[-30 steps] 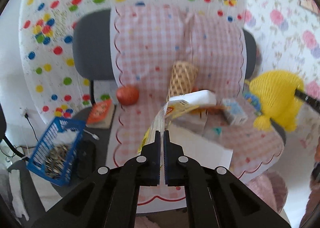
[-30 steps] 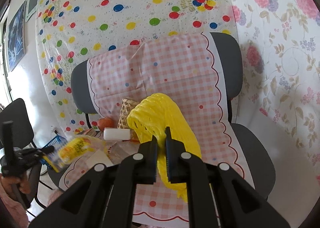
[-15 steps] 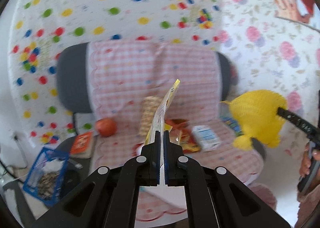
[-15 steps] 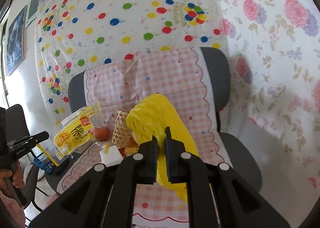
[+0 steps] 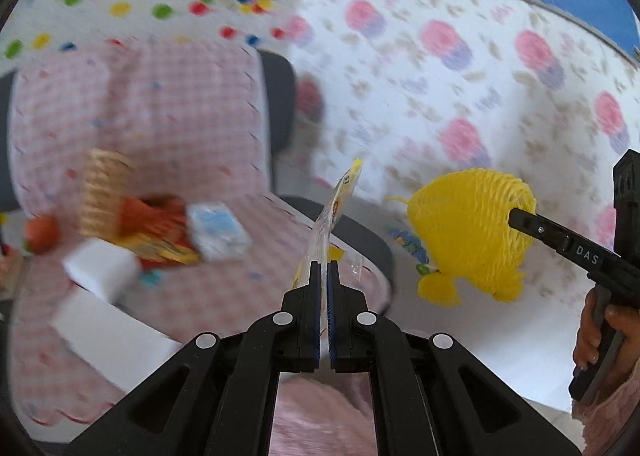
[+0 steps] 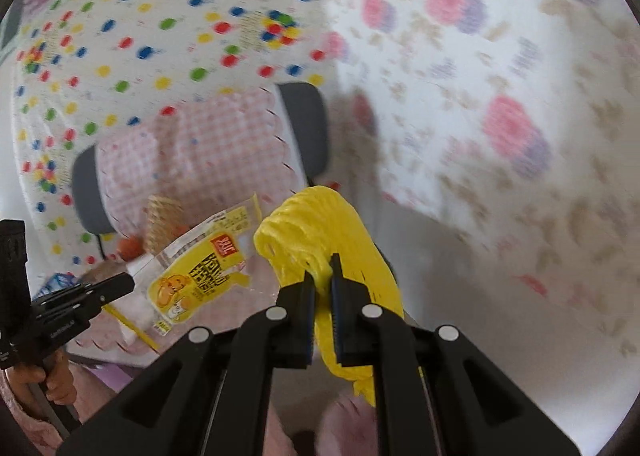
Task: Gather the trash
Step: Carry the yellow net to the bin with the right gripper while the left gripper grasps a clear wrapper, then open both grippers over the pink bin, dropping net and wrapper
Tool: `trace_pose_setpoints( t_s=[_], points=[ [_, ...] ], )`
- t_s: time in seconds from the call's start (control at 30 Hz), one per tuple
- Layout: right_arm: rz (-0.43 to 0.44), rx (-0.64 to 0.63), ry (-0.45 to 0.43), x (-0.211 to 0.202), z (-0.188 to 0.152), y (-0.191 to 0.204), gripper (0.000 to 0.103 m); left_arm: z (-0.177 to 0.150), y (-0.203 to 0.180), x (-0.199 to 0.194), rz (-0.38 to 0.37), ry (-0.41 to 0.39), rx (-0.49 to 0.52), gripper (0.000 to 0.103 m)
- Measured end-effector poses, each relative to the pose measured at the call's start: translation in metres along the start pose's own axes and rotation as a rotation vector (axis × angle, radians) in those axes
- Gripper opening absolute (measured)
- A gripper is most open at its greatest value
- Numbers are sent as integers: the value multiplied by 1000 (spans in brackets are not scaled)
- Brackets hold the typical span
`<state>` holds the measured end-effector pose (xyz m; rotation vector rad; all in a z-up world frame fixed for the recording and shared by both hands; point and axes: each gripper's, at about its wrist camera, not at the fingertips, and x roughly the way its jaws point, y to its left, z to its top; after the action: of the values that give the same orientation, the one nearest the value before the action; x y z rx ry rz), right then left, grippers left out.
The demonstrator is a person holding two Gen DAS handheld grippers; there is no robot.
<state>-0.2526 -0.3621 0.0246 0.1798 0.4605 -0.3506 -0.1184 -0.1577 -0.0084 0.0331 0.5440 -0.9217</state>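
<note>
- Right now the left gripper (image 5: 324, 270) is clamped on one thin, clear-and-yellow plastic snack wrapper (image 5: 335, 216), pinched by its lower edge so the flat sheet stands edge-on above the jaws.
- Meanwhile the right gripper (image 6: 322, 276) is closed on one yellow foam fruit-net sleeve (image 6: 320, 228), which bunches between the pads and droops below them (soft stuff, so a tight pinch suits it).
- Both pieces hang in the air off to the right of the grey chair draped in a pink checked cloth (image 5: 132, 116); probably they are being carried to a bin, though none is visible.
- On the seat I count one tan foam net (image 5: 102, 192), one small blue-and-white carton (image 5: 218, 230), one white block (image 5: 100, 268) and one reddish round fruit (image 5: 40, 232).
</note>
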Motion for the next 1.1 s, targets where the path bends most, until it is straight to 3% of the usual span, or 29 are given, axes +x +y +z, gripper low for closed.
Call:
trace_pose_setpoints(
  t_s=[0.33, 0.53, 0.73, 0.8, 0.87, 0.93, 1.0, 1.1],
  points=[
    [-125, 129, 147, -15, -80, -51, 7, -51, -59, 60, -160, 172, 61, 3],
    [-159, 200, 216, -5, -113, -78, 7, -69, -74, 97, -192, 268, 43, 3],
    [-154, 222, 258, 16, -126, -90, 8, -71, -87, 120, -197, 296, 67, 7],
    [-151, 229, 273, 25, -127, -93, 13, -70, -89, 127, -207, 304, 65, 10],
    [-154, 233, 286, 31, -129, -96, 33, -69, -91, 131, -209, 305, 63, 15],
    [-161, 232, 290, 35, -129, -96, 42, -66, -90, 132, -208, 300, 60, 25],
    [-163, 231, 294, 38, -127, -97, 42, -63, -84, 129, -197, 287, 50, 34],
    [-163, 231, 284, 36, -121, -97, 42, -54, -71, 118, -165, 264, 30, 38]
  ],
)
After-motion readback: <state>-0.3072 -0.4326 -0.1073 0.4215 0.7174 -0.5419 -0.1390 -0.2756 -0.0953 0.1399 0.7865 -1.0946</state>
